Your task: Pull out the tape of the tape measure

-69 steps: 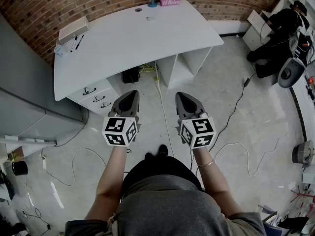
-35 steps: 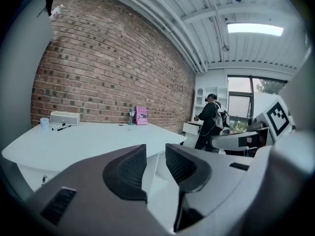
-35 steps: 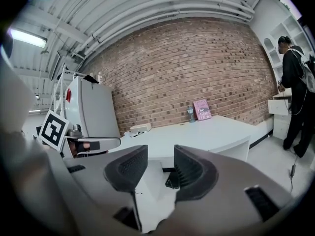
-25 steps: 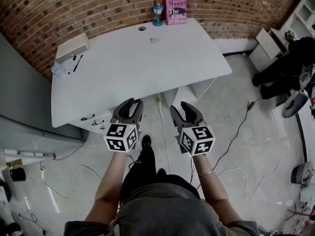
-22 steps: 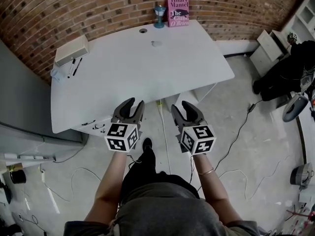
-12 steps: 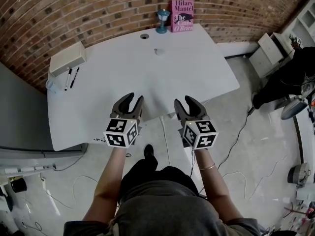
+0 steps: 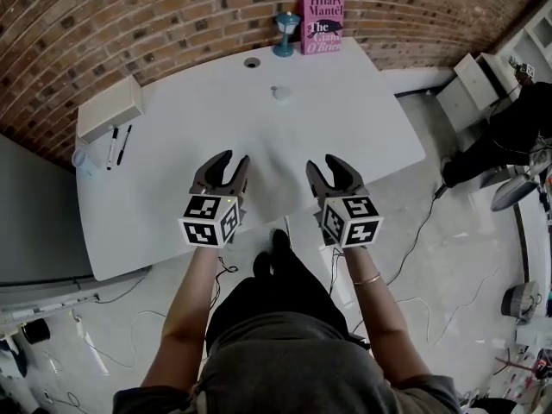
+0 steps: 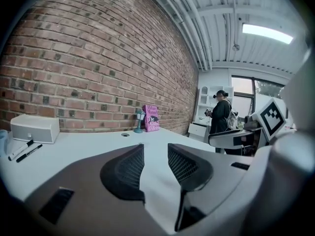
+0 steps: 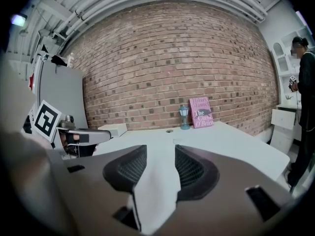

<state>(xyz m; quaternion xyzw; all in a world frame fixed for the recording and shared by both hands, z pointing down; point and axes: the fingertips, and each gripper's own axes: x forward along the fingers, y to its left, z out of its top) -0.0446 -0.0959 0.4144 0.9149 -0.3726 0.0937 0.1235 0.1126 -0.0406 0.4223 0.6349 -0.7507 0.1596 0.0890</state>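
**White desk, both tongs empty over its near edge**

Far left on the white desk (image 7: 155, 205), a pale box (image 7: 108, 109) lies near the brick wall (image 7: 172, 15). Two pens (image 7: 118, 145) lie just beside the box, and a clear container (image 7: 82, 158) sits at the desk's edge. The left gripper (image 7: 233, 158) hangs over the near part of the desk, pointing toward the wall. Its jaws have just been opening and stand apart, with only bare desktop between them.

Further back, near the middle of the desktop, sits a small pale round thing, apparently the tape measure (image 7: 280, 92). It is well apart from both grippers and too small to make out in detail. A cable hole (image 7: 251, 61) lies behind it. A little blue lamp (image 7: 285, 34) and a pink book (image 7: 322, 24) stand upright at the wall, just beside each other.

The right gripper (image 7: 324, 162) is level with the left one, its jaws parted and holding nothing. Far right, off the desk, a person in dark clothes (image 7: 517, 119) stands by a white cabinet (image 7: 474, 80).
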